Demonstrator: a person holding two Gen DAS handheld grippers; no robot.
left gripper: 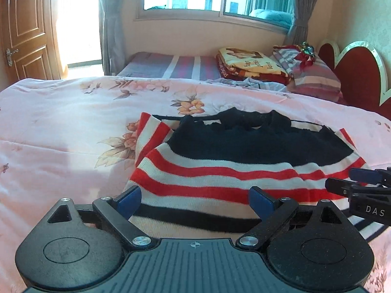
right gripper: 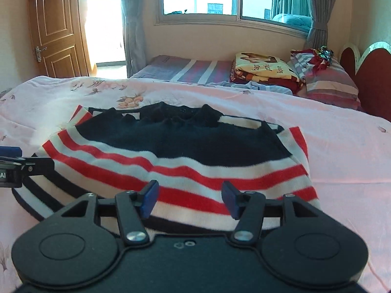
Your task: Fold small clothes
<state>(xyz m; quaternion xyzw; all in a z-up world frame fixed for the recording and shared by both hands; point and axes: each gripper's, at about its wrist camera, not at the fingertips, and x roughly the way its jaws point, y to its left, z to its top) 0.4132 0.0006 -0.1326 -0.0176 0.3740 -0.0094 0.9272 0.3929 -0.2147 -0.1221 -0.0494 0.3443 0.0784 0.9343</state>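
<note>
Both jaws spread, sweater [left gripper: 220, 168] hem, quilt [left gripper: 61, 127] beyond

Sweater [left gripper: 234, 161] lies on quilt [left gripper: 61, 127], pillow [left gripper: 315, 78] behind.

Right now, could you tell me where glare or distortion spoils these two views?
Left wrist view: the doorway is blown out white and the window sill bows. Right wrist view: the same doorway glares; the sweater stays sharp.

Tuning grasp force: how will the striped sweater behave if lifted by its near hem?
Likely floppy: the striped sweater is soft knit, already draped in folds on the pink quilt, so it should sag between the left gripper and right gripper. Probably light. The fuzzy knit looks grippy, not slippery.
</note>
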